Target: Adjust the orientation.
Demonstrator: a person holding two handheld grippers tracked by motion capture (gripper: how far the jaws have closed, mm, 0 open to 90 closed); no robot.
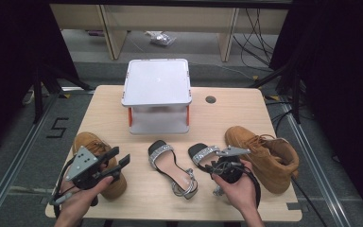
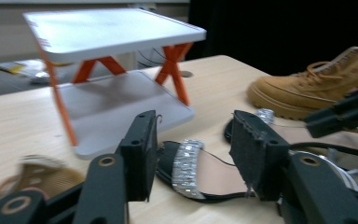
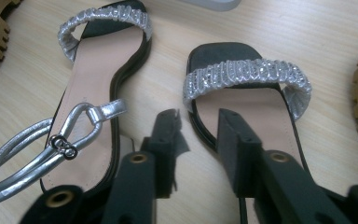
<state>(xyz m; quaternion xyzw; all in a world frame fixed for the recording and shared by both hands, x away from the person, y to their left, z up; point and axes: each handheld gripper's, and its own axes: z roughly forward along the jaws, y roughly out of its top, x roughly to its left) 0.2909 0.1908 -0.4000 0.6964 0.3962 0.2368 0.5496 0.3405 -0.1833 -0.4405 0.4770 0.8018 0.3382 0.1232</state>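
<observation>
Both our grippers hold nothing: left gripper point(image 2: 193, 154) jaws spread wide, right gripper point(image 3: 199, 149) jaws parted astride a sandal's point(image 3: 249, 100) edge.

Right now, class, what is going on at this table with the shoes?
A person holds a hand-held gripper in each hand. The right hand-held gripper straddles the edge of the right sandal, jaws not yet pressing. The left hand-held gripper hovers open above a tan boot. The white shelf stands empty.

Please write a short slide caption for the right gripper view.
Right hand-held gripper poised open over one of two silver-strapped sandals on the wooden table.
</observation>
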